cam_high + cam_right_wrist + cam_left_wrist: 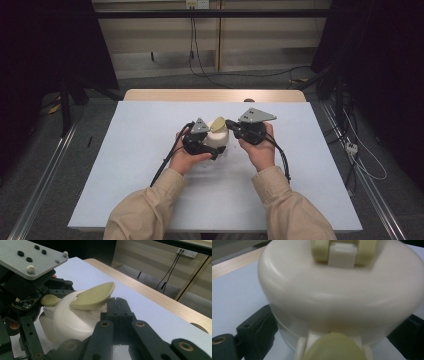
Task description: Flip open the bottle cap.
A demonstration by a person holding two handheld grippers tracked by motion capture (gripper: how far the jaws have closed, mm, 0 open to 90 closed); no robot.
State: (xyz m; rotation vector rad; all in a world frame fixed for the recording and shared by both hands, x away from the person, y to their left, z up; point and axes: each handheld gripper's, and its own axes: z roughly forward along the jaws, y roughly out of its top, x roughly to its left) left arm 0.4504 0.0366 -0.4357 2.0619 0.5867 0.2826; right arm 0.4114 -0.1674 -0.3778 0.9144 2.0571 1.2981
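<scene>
Cream box (pixel 218 141) on desk (pixel 130 150): left tongs (pixel 216 148) are clasping its body from both sides; right tongs (pixel 119 305), clenched empty, are nosing under raised clip (pixel 92 299), just beside.

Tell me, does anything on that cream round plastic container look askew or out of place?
Yes. On the cream round plastic container, the olive-green oval flap is lifted, tilting up off the lid rather than lying flat. The right gripper, jaws shut, sits just beside its raised edge. Nothing is spilled.

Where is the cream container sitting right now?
In the high view, the cream container sits mid-table on the white tabletop, gripped by the left gripper, with the right gripper at its flip lid.
</scene>
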